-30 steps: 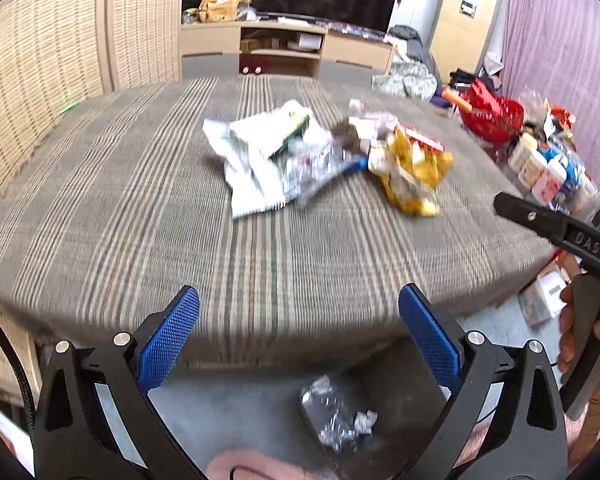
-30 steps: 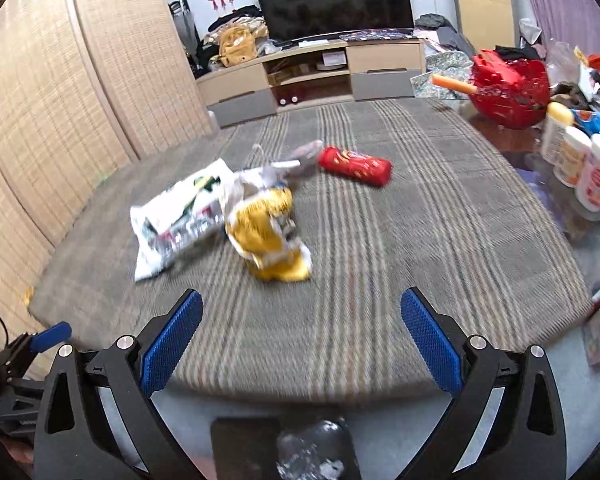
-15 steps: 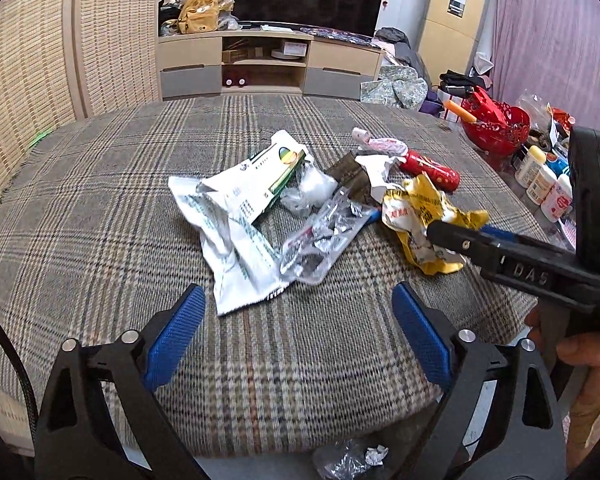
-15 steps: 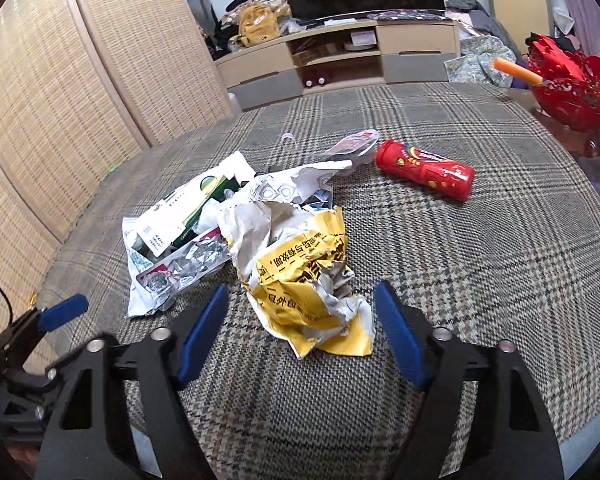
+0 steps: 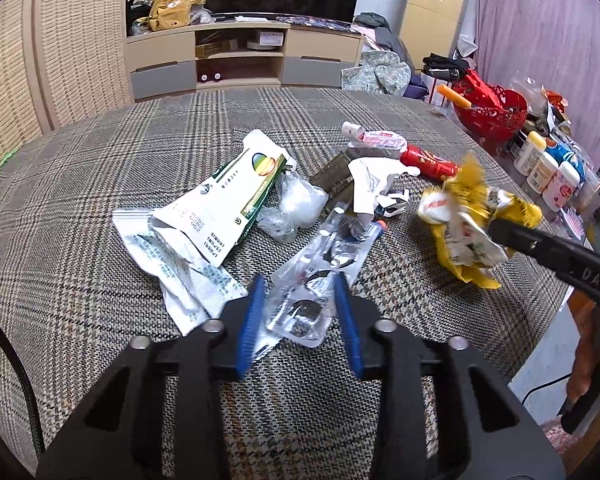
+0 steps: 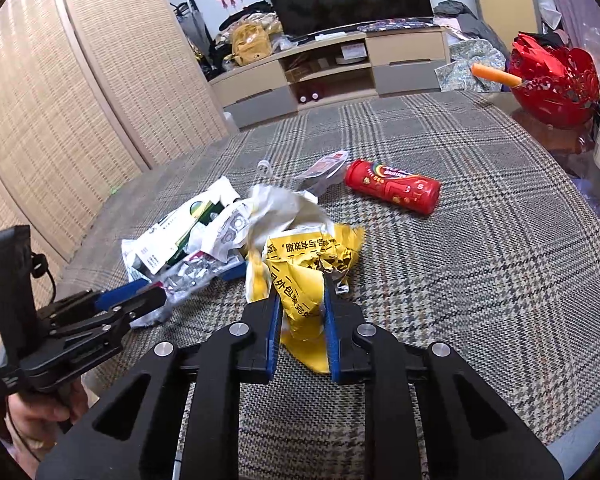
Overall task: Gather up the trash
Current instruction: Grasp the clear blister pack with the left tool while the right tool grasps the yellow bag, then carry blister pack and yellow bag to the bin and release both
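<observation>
A heap of trash lies on the plaid table (image 5: 100, 168). My left gripper (image 5: 300, 280) is shut on a clear plastic wrapper (image 5: 324, 256), which also shows in the right wrist view (image 6: 188, 276). My right gripper (image 6: 300, 280) is shut on a crumpled yellow wrapper (image 6: 300, 264), also seen in the left wrist view (image 5: 460, 216). A white and green pouch (image 5: 228, 196), a crumpled white paper (image 5: 368, 180), a red tube (image 6: 392, 186) and a small pink wrapper (image 5: 376, 140) lie among the heap.
A red basket (image 6: 552, 76) and several white bottles (image 5: 548, 168) stand at the table's right edge. A TV cabinet (image 5: 240, 60) stands behind the table. A woven screen (image 6: 80, 100) lines the left side.
Both grippers moved forward over the table and closed. The left one took hold of the clear wrapper and the right one took hold of the yellow wrapper.
</observation>
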A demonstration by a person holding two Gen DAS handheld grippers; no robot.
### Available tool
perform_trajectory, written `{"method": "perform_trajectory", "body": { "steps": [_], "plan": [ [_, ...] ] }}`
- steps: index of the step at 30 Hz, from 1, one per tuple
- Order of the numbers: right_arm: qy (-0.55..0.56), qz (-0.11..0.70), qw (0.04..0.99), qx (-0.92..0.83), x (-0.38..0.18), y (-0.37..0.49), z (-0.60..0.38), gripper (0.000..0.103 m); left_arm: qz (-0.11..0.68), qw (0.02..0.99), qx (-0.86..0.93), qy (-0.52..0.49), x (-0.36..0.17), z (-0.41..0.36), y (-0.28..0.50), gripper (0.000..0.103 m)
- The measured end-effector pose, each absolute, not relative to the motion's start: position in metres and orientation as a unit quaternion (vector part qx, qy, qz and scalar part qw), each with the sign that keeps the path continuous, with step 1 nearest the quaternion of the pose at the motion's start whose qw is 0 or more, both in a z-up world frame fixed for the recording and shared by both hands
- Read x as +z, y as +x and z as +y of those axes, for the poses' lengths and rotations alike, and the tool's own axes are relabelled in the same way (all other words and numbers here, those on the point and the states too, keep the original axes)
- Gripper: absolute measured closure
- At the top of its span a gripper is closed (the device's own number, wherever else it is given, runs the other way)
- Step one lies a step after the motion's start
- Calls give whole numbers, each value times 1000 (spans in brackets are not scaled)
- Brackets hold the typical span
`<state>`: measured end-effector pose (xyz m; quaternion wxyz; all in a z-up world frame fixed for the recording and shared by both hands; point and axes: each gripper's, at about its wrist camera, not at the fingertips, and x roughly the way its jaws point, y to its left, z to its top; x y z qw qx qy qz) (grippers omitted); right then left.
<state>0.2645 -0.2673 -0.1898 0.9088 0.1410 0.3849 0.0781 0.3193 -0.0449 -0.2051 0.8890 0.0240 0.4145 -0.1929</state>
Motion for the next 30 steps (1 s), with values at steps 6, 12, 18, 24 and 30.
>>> {"method": "perform_trajectory", "body": {
  "steps": [6,12,18,24,30],
  "plan": [
    [137,386,909,75,-189,263,-267,86,425,883,-197,28,-211,-51,316,96],
    [138,382,911,71,-181,250,-270,87,420,885,-196,39,-206,-58,293,98],
    [130,375,916,66,-165,229,-269,87,411,890,-191,37,-187,-54,262,98],
    [123,362,921,74,-145,194,-268,87,399,897,-186,33,-170,-48,219,98],
    [106,355,926,77,-127,155,-266,87,387,904,-180,31,-153,-47,174,98]
  ]
}}
